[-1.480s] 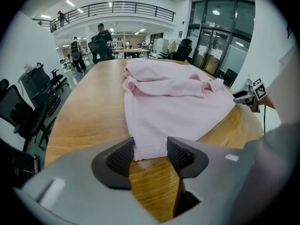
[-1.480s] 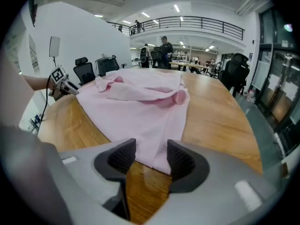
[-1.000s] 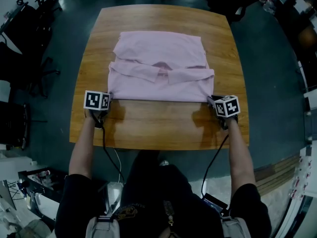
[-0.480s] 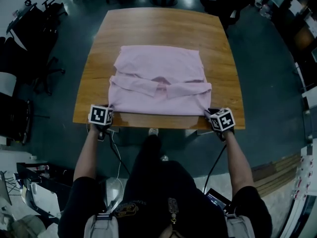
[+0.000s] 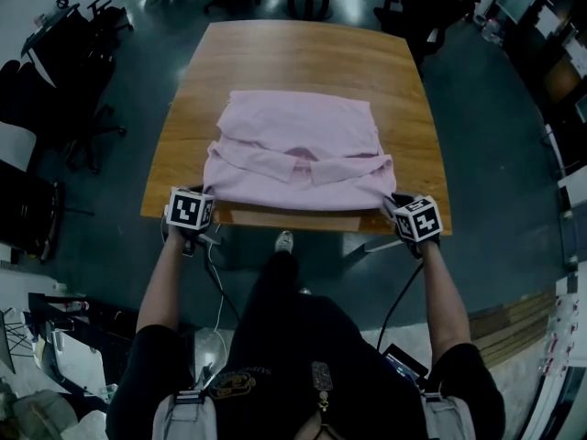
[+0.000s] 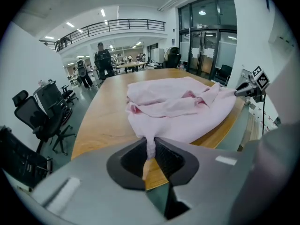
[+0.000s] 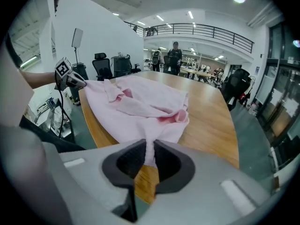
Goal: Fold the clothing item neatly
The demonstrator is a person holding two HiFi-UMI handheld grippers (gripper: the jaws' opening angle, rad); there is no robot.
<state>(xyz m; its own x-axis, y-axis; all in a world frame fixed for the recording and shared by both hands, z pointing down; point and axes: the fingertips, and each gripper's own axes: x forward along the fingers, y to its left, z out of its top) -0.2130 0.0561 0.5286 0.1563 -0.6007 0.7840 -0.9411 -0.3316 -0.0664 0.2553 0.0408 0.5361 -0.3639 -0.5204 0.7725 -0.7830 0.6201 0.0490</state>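
Observation:
A pink shirt [image 5: 298,154] lies partly folded on the wooden table [image 5: 303,58], its collar and sleeves turned onto its middle. My left gripper [image 5: 200,207] is shut on the shirt's near left corner [image 6: 150,139], at the table's near edge. At the near right corner [image 7: 151,149], my right gripper [image 5: 401,211] is shut on the cloth too. The near hem is stretched between them and lifted just off the table's front edge. In the left gripper view the shirt [image 6: 183,109] drapes from the jaws; the right gripper view shows the shirt [image 7: 140,107] likewise.
Office chairs [image 5: 64,44] stand on the dark floor left of the table, more chairs [image 5: 422,3] at the far right. People [image 6: 102,60] stand far off past the table's far end. The table's far half [image 5: 303,53] is bare wood.
Both grippers have drawn the shirt's near hem toward me and up a little, so the shirt now reaches the table's front edge. The strip of bare wood before it is gone.

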